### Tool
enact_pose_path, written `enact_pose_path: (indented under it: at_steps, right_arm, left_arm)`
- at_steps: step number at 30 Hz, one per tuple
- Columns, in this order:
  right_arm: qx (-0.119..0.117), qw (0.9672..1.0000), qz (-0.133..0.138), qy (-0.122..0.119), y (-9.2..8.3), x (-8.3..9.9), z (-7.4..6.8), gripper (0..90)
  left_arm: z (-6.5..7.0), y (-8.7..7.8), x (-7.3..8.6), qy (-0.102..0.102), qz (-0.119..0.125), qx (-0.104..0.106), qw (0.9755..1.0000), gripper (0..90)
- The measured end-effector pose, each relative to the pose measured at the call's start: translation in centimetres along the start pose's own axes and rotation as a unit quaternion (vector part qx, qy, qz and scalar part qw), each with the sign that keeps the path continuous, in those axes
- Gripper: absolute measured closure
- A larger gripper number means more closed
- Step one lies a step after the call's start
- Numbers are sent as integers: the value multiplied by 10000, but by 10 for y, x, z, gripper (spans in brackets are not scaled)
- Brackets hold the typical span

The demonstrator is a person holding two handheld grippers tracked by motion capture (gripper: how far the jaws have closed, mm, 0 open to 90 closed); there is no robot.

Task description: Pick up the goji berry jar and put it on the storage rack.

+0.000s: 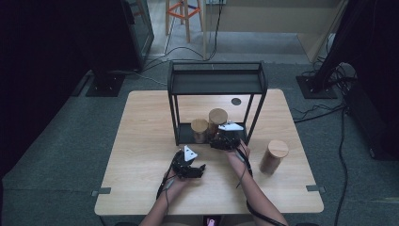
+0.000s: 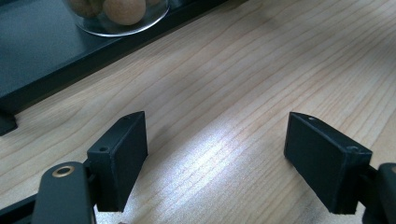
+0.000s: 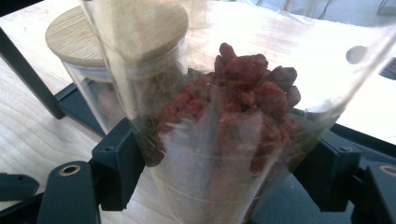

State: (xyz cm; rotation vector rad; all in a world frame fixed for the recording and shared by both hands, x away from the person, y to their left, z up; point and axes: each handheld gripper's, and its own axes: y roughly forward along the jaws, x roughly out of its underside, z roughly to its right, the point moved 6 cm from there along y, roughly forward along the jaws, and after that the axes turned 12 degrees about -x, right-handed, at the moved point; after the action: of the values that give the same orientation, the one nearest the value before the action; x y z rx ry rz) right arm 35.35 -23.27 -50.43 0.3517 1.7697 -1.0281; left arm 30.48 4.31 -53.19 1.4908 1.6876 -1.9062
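On the left half of the wooden table (image 1: 141, 136), the left gripper (image 1: 194, 170) rests low over bare wood with its fingers (image 2: 122, 158) spread wide and nothing between them; in its own view the boards run clear across the gap, and the base of a glass jar of pale round pieces (image 2: 119, 14) sits ahead on the black bottom shelf. Moving toward the middle, the black metal rack (image 1: 216, 70) stands on the table with two wooden-lidded jars on its lower shelf: the shorter jar (image 1: 199, 129) on the left and the taller jar (image 1: 218, 120) just beside it. The right gripper (image 1: 225, 141) is at the front of that shelf, and its view shows its fingers (image 3: 119, 161) set against both sides of a clear glass jar of red dried fruit (image 3: 233, 112), which looks like a firm hold, with the wooden-lidded neighbour (image 3: 93, 42) close behind. Whether this jar's base is already down on the shelf cannot be told. Farther right, a third jar with a wooden lid (image 1: 273, 155) stands alone on the table, well apart from the rack. The work looks more than half done: one jar shelved, one being placed and not yet released, and the lone jar to be fetched.
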Motion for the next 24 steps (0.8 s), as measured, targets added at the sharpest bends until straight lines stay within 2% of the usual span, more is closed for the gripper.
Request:
enact_pose_path:
  at_steps: [4,19,24]
  right_arm:
    - [-4,10000,29,82,3,-1,0,247]
    - [73,9999,-27,150,17,-7,3,247]
    - [105,9999,-81,80,23,-10,2,247]
  left_arm:
    - [0,0,0,0,1,1,10000,215]
    - [0,0,0,-5,9,-1,10000,215]
    - [0,0,0,-4,2,0,10000,215]
